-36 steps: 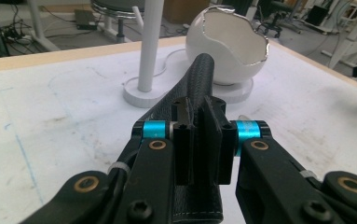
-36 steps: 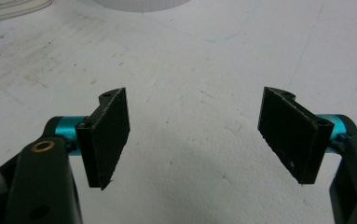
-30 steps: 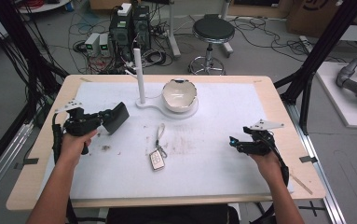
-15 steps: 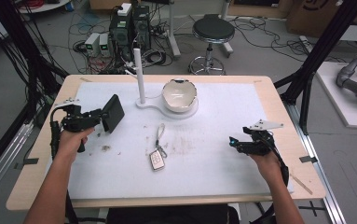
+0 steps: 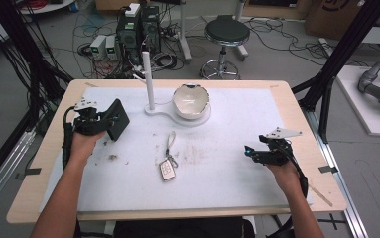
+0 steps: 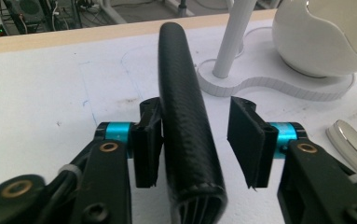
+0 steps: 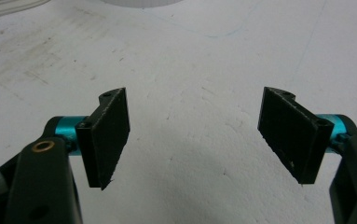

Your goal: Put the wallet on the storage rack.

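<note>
A black textured case (image 5: 116,119) stands on edge on the white mat at the left, and my left gripper (image 5: 104,124) straddles it. In the left gripper view the case (image 6: 185,116) runs up between the jaws of my left gripper (image 6: 197,140). The left pad touches it and a gap shows at the right pad (image 6: 246,140). These jaws have just been closing around the case. My right gripper (image 5: 250,151) hovers low over the mat at the right, open with nothing between its pads (image 7: 195,140).
A key fob (image 5: 167,170) with a strap lies mid-mat. Behind it a white bowl (image 5: 191,100) sits on a white base with an upright post (image 5: 149,82). The bowl (image 6: 325,37), post (image 6: 232,42) and fob (image 6: 353,144) lie ahead of the left gripper.
The case was gripped and tilted a second ago; now it stands more upright with the left jaws wider around it. The left hand shifted slightly. The right hand has not moved.
</note>
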A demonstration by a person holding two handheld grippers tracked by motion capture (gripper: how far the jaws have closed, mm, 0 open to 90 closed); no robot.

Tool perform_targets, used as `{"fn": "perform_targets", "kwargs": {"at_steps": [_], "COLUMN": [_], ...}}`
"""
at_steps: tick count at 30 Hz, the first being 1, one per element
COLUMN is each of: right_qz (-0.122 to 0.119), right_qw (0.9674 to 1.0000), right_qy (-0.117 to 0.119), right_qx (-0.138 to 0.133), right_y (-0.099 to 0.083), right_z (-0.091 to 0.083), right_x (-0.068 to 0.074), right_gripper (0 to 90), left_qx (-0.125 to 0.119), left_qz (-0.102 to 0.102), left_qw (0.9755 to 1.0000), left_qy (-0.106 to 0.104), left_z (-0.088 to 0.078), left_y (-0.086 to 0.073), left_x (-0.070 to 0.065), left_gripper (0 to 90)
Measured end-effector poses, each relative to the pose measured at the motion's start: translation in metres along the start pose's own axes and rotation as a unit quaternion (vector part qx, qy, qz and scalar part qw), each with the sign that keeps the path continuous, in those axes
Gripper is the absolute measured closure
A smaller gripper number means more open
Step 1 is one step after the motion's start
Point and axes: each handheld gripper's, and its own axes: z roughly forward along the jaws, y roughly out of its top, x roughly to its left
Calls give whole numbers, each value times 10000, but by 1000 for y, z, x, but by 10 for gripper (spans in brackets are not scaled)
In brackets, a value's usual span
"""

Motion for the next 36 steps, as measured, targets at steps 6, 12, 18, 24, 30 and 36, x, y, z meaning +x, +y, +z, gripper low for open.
{"fn": "perform_targets", "kwargs": {"at_steps": [6,12,18,24,30,36], "right_qz": [1,-12,5,24,3,23], "right_qw": [10000,10000,10000,10000,10000,10000], "right_qy": [7,8,6,3,4,1], "right_qx": [12,7,7,2,-14,-26], "right_y": [0,0,0,-1,0,0], "right_z": [0,0,-1,-2,-3,-3], "right_x": [0,0,-1,-1,-1,-2], "right_gripper": [253,253,256,256,256,256], "left_qx": [425,770,725,411,30,-401], "left_qz": [214,334,666,1225,1819,2104], "left_qw": [9987,9963,9949,9889,9726,9568], "left_qy": [202,155,-209,-728,-1450,-1964], "left_z": [4,8,9,4,-2,-1], "left_y": [13,21,23,27,43,60], "left_x": [1,3,-6,-23,-45,-63], "left_gripper": [597,732,770,774,773,773]}}
